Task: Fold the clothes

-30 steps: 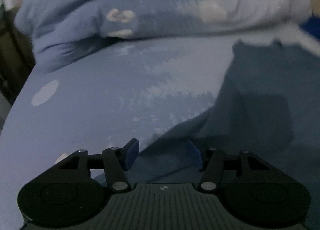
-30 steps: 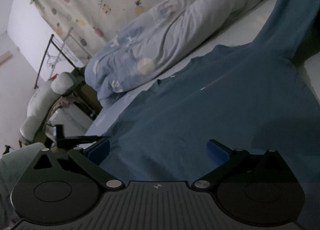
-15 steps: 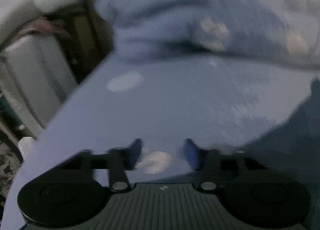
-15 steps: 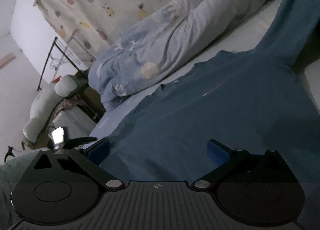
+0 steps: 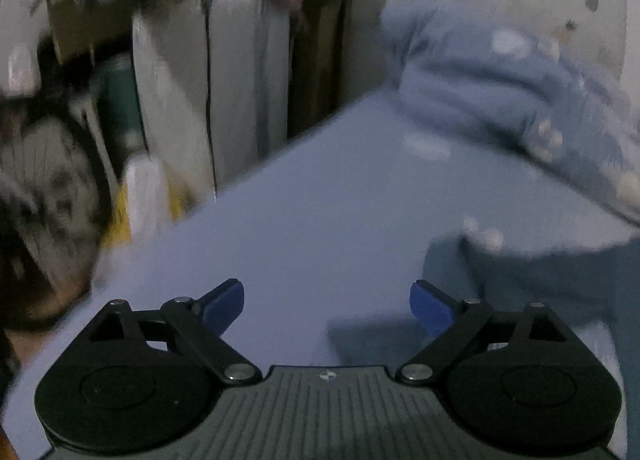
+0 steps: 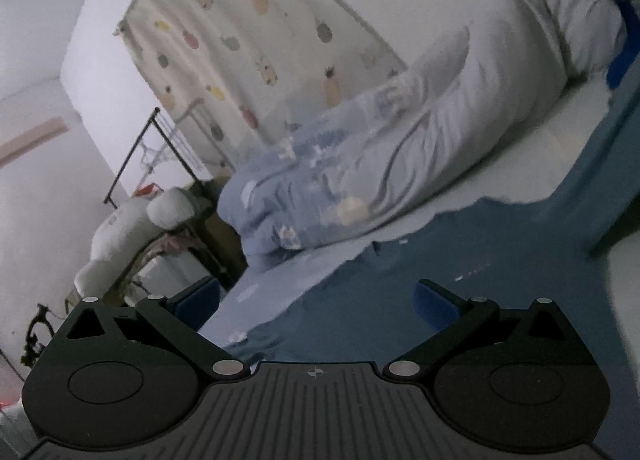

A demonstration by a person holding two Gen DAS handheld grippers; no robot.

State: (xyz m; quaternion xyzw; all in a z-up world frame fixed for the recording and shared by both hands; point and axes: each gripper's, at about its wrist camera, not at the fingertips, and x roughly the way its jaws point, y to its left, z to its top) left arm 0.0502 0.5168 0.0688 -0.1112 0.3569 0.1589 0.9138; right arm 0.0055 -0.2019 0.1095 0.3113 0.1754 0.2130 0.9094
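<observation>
Two blue fingers of the left gripper (image 5: 326,306) stand wide apart with nothing between them, hovering over the pale bedsheet (image 5: 304,228); in this blurred view the blue shirt (image 5: 532,280) lies ahead and to the right of the fingers, just short of the rumpled duvet (image 5: 500,100). From the right wrist, the right gripper (image 6: 316,300) is likewise spread wide and holds nothing, the shirt (image 6: 420,260) lying flat directly ahead of and under it, one sleeve (image 6: 608,164) running off to the far right, the duvet (image 6: 400,164) beyond. I judge the shirt light, limp knit cloth that will sag and drag on the sheet; a pinch at a hem corner or shoulder seam, taking both layers, should hold best
</observation>
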